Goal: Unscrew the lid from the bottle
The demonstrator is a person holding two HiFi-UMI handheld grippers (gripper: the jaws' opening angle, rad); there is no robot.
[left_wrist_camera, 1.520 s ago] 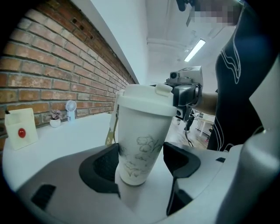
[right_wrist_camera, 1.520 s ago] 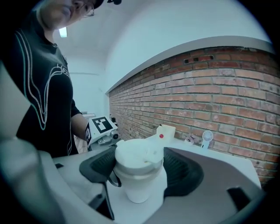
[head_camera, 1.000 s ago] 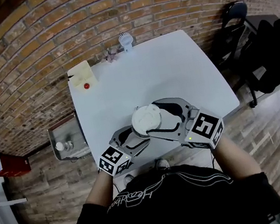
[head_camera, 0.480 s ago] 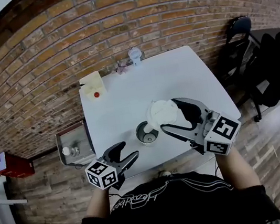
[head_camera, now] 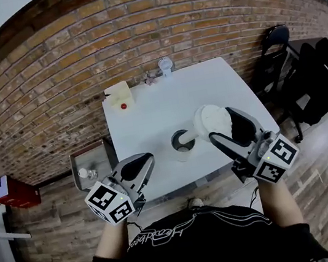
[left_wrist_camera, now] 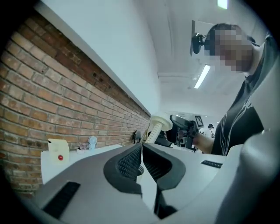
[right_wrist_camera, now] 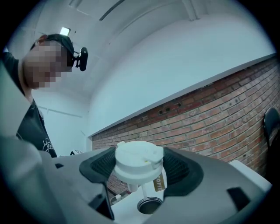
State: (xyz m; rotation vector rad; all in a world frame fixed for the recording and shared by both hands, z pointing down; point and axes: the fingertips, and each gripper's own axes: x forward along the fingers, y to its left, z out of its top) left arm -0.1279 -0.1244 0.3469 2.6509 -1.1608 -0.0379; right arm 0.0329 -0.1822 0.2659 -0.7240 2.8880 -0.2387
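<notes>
two tongs hang over the table. the lid looks already off. the right tongs pinch it just right of the open bottle. the left tongs have just closed on nothing, near and left. next, i think, set the lid down gently.

One legible inscription was found. In the right gripper view, a small brown label just below the white lid bore upright capital letters reading "COFFE"; the rest of the word could not be made out. In the head view, the person's black shirt carried white script lettering across the chest, too distorted to read. The left cube and right cube showed black-and-white square marker patterns only.
</notes>
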